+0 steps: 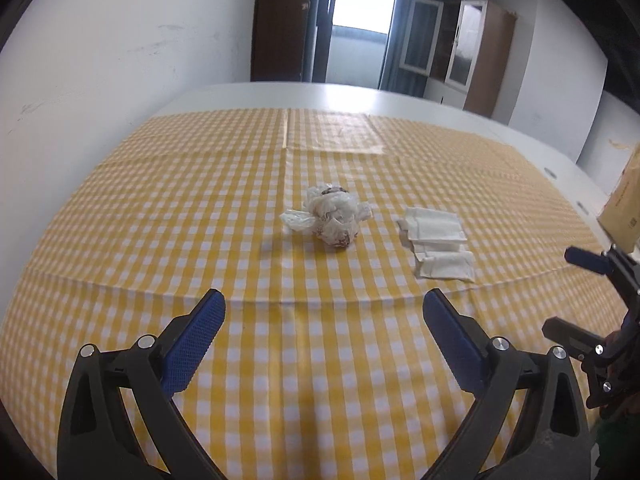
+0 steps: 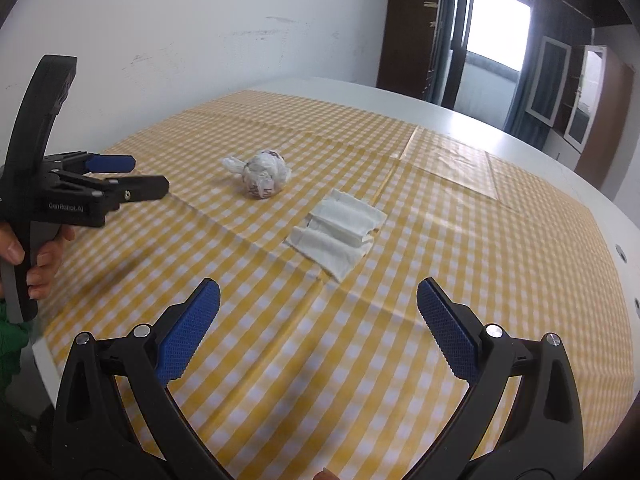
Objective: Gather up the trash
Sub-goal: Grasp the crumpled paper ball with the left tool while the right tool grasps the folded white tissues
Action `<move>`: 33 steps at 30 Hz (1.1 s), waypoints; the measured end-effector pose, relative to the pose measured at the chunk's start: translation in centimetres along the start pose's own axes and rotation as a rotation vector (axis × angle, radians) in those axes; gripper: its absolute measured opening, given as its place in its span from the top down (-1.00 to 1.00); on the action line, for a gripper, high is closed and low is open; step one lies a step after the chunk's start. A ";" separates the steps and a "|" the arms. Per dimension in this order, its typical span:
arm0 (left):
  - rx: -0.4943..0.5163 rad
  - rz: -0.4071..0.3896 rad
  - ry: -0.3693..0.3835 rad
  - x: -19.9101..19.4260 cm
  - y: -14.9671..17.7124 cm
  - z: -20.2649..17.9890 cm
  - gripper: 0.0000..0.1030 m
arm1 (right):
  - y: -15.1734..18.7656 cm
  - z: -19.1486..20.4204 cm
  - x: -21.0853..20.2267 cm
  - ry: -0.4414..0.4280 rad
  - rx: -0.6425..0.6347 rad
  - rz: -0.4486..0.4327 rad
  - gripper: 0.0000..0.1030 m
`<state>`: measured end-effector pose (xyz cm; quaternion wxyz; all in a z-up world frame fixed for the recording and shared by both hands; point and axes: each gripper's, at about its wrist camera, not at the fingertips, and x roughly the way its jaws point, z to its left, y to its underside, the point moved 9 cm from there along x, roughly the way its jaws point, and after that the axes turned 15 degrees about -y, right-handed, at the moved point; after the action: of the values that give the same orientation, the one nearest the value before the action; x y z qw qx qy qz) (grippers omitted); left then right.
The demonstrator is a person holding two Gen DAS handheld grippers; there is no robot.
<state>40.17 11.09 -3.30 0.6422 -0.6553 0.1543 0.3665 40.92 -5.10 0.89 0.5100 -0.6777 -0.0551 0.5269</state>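
A crumpled white plastic-bag ball (image 1: 334, 218) lies on the yellow checked tablecloth (image 1: 200, 220), with flat white tissues (image 1: 438, 242) to its right. My left gripper (image 1: 324, 312) is open and empty, hovering short of the ball. In the right wrist view the ball (image 2: 264, 178) lies far left of centre and the tissues (image 2: 340, 234) lie ahead. My right gripper (image 2: 318, 300) is open and empty, short of the tissues. The left gripper (image 2: 150, 176) shows there at the left, open; the right gripper (image 1: 560, 292) shows at the left wrist view's right edge.
The cloth covers a white table (image 1: 360, 94) that stands against a white wall (image 1: 100, 60). A brown cardboard box (image 1: 624, 208) stands at the table's right. A clear taped patch (image 2: 452, 164) lies on the cloth behind the tissues. Dark cabinets and a window stand beyond.
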 end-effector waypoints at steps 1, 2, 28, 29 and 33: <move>0.010 0.008 -0.008 0.6 -0.2 -0.3 -0.87 | -0.4 -0.6 0.7 -0.009 -0.003 0.011 -0.83; 0.020 0.023 -0.007 1.2 -0.5 -0.8 -0.87 | -0.7 -1.1 1.3 -0.015 -0.004 0.019 -0.83; 0.018 0.191 0.041 12.2 -3.5 -3.7 -0.11 | -1.2 -4.2 12.5 -0.144 -0.027 0.262 0.06; 0.032 0.191 0.039 12.2 -3.4 -4.0 0.17 | -1.2 -4.0 12.4 -0.144 -0.028 0.264 0.14; 0.033 0.173 0.056 11.6 -3.2 -4.5 0.61 | -0.9 -3.0 12.0 -0.125 -0.033 0.275 0.71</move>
<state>51.50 10.29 -9.22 0.6142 -0.6390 0.2343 0.3994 48.91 0.84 -6.52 0.4175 -0.6529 -0.0021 0.6320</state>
